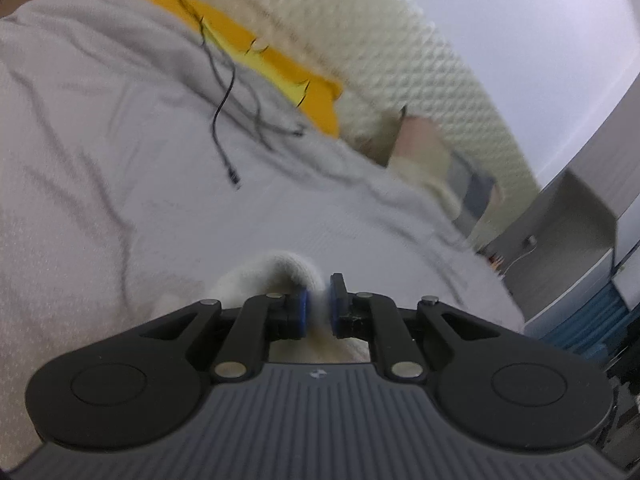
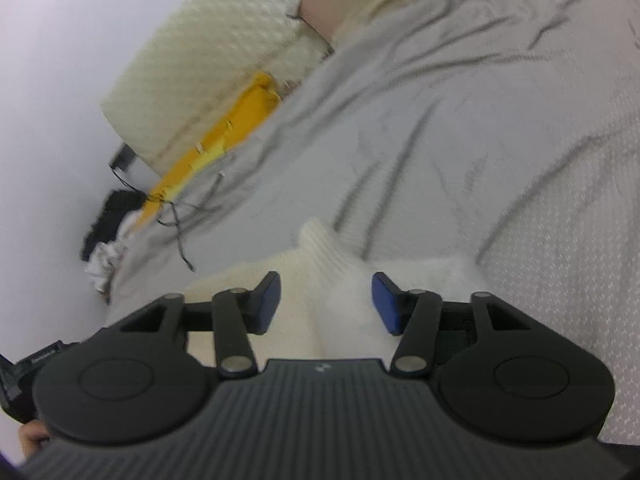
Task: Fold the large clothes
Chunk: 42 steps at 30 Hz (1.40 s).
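A cream knit sweater (image 2: 320, 256) lies on a grey bedsheet (image 2: 460, 120), its ribbed part pointing away from me in the right wrist view. My right gripper (image 2: 326, 300) is open, its blue pads on either side of the fabric just above it. In the left wrist view my left gripper (image 1: 317, 308) is shut on a bunched fold of the same cream sweater (image 1: 280, 270), which bulges up behind the blue pads. The rest of the sweater is hidden below both grippers.
Black cables (image 1: 228, 120) lie on the grey bedsheet (image 1: 100, 140). A yellow cloth (image 1: 256, 52) sits against a cream quilted headboard (image 1: 400, 60). A patchwork pillow (image 1: 432, 152) lies at the bed's head. A pile of clothes (image 2: 104, 248) is beside the bed.
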{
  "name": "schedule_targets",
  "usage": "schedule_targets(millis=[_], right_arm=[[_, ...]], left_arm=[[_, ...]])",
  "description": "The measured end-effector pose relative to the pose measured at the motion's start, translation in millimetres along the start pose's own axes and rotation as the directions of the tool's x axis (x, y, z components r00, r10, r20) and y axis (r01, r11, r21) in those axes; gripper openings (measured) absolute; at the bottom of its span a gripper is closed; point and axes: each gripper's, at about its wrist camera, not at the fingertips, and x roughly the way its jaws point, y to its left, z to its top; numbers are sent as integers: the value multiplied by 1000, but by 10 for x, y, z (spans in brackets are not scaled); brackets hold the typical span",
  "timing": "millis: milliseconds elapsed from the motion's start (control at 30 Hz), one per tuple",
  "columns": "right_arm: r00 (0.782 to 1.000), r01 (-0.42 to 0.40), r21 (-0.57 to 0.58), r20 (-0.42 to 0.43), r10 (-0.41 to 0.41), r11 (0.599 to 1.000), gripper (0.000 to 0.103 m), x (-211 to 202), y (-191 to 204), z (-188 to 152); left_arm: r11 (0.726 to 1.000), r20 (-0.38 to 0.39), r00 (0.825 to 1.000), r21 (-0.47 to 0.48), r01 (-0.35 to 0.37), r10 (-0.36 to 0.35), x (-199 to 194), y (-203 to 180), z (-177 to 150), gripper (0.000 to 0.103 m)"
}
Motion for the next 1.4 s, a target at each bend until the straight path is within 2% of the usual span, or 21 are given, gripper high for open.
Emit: schedule_targets(millis=[67,167,233,300,333,467,633,700,733,767,800,833,867,900,933,967,1033,1167,1200,1300,1400], right_arm=[[1000,11,-8,2,-11,1000,75,-1,0,-15],[1000,23,-44,12,-22,999,75,-36,53,-33],[999,42,-88,15,-41,995,75,-44,114,-51],[997,72,-136,20,-70,988,75,-39,169,-80],[996,88,-156,19,-86,984,75,-29,188,-98],[993,115,-182,-2,-117,977,73,19,163,-145],[990,134,-192,-17,-140,972,71,40,152,-170],[988,144,-216,-21,-152,966,64,55,187,-189],[985,158,-236,-28,-169,959,53,70,218,-202],[981,179,-259,-31,-194,949,39,87,241,-217],[976,202,-281,-27,-218,938,34,98,254,-234],[972,220,-294,-15,-234,930,27,93,260,-245],[971,226,-294,-4,-238,929,21,81,255,-244],[973,223,-289,7,-231,931,20,57,250,-237],[974,221,-284,21,-224,933,17,29,247,-226],[974,225,-286,40,-224,931,16,-9,252,-215],[974,225,-296,77,-211,928,15,-93,264,-175],[975,181,-266,177,-137,947,12,-365,312,-41],[972,181,-262,195,-132,948,12,-400,315,-16],[967,178,-232,223,-125,956,12,-406,225,44],[972,197,-195,163,-166,961,12,-219,80,37]], left_arm=[[1000,-18,1000,3,-5,5,10,1,3,19],[999,-25,1000,37,12,-11,-68,-76,21,40],[993,14,1000,116,-19,17,-204,-203,4,66],[976,69,995,202,-82,69,-346,-349,-15,77],[965,86,993,244,-98,79,-402,-411,-25,79],[900,72,986,404,-165,148,-440,-606,-168,80],[778,50,934,538,-324,355,-162,-578,-435,80],[736,68,922,581,-348,382,-80,-575,-517,80],[723,84,918,590,-359,388,-55,-587,-535,79],[710,102,914,598,-371,392,-35,-598,-551,76],[694,118,909,608,-385,401,-12,-614,-561,64],[675,133,900,618,-403,416,27,-633,-570,47],[661,147,890,621,-422,431,42,-631,-575,36],[658,159,883,611,-440,442,45,-609,-563,16],[665,168,878,594,-453,448,40,-606,-536,12],[690,179,882,563,-455,435,-4,-569,-489,12],[766,186,905,484,-423,382,-135,-506,-358,10],[870,247,925,335,-361,289,-390,-395,-120,10],[882,263,925,315,-350,273,-421,-376,-93,10],[869,283,911,314,-383,299,-385,-391,-87,10],[874,222,917,294,-388,333,-205,-303,-96,10]])
